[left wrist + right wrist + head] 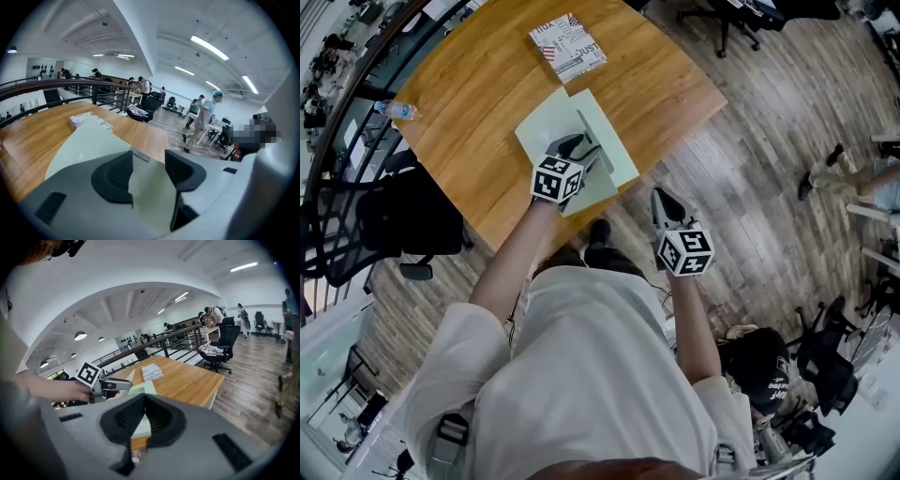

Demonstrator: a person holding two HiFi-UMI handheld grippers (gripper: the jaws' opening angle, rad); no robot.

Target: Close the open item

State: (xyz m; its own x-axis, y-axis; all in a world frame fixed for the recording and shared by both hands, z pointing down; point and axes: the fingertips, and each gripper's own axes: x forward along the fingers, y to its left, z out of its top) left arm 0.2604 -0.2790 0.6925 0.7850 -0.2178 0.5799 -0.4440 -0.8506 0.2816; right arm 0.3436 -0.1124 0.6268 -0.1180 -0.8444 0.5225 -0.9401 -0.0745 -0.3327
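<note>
A pale green folder (564,125) lies open on the wooden table (487,84), near its front edge. My left gripper (581,150) hovers over the folder's near half, its jaws open. In the left gripper view the green sheet (93,140) fills the gap between the fingers (115,176), and a small grey tab (140,155) sits just beyond them. My right gripper (661,199) is shut and empty. It hangs off the table's front right edge over the floor. The right gripper view looks past its closed tips (144,397) at the folder (142,389) and the left gripper (105,384).
A patterned book (568,46) lies at the table's far side. A water bottle (397,111) lies by the left edge next to a curved railing (342,103). A black chair (403,225) stands at the left, and a dark bag (759,370) sits on the floor at the right.
</note>
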